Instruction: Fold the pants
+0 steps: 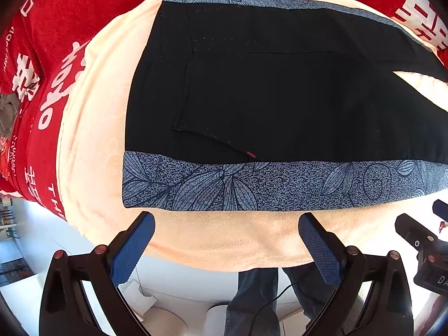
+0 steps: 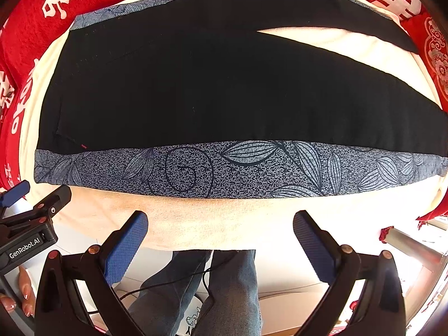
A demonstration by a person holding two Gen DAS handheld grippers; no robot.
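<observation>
Black pants (image 1: 280, 89) with blue-grey floral side stripes (image 1: 252, 187) lie flat on a cream towel (image 1: 92, 145), waist to the left, legs running right. They also show in the right wrist view (image 2: 224, 89), with the near stripe (image 2: 224, 168) and a gap between the legs at upper right. My left gripper (image 1: 226, 224) is open and empty, just short of the near stripe by the waist end. My right gripper (image 2: 219, 224) is open and empty, short of the stripe further along the leg.
A red cloth with white characters (image 1: 47, 56) lies under the towel (image 2: 196, 224). The towel's near edge overhangs. The person's jeans-clad legs (image 2: 224, 288) stand below. The left gripper body (image 2: 28, 238) shows at the right view's left edge. A metal tube (image 2: 411, 245) sits right.
</observation>
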